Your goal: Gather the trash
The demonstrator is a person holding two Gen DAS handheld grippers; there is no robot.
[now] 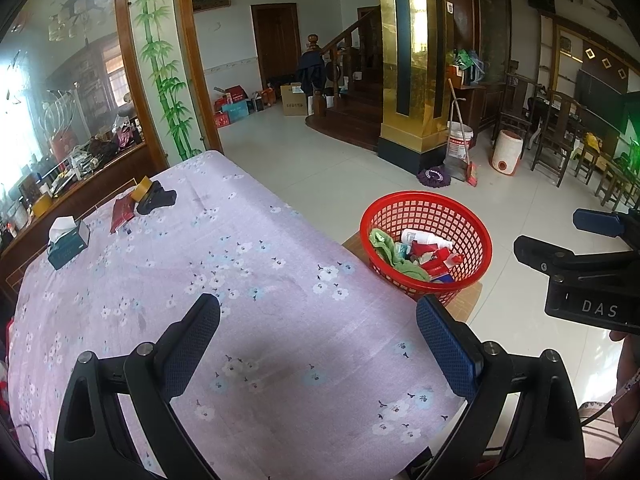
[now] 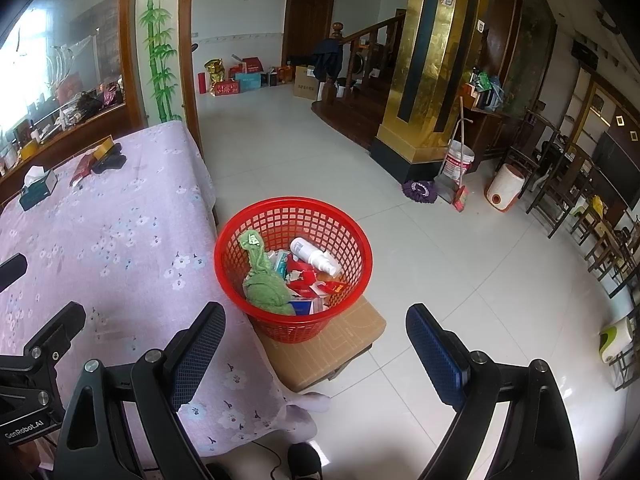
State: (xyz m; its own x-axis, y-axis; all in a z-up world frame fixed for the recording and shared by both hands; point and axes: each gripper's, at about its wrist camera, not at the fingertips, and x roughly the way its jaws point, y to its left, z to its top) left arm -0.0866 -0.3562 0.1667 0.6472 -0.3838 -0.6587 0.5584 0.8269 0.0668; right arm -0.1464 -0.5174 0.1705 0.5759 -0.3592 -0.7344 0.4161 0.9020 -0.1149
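I'm looking at the red basket (image 2: 291, 268), a mesh plastic tub already holding a crumpled green cloth (image 2: 266, 280), a white spray bottle (image 2: 314, 256) and torn red-and-white packaging (image 2: 316, 284). It sits on a brown cardboard box (image 2: 352, 336) on the white tiled floor (image 2: 460, 280), just beside the right edge of the counter (image 1: 240, 280), which is draped in a lilac floral cloth. At the counter's far left I see a tissue box (image 1: 68, 240), a red packet (image 1: 122, 210) and a roll of tape (image 1: 142, 188). My left gripper (image 1: 318, 344) hovers over the cloth with fingers spread wide and empty; the basket lies ahead and to its right. My right gripper (image 2: 316, 348) is also wide and empty, the basket just beyond, between its fingers.
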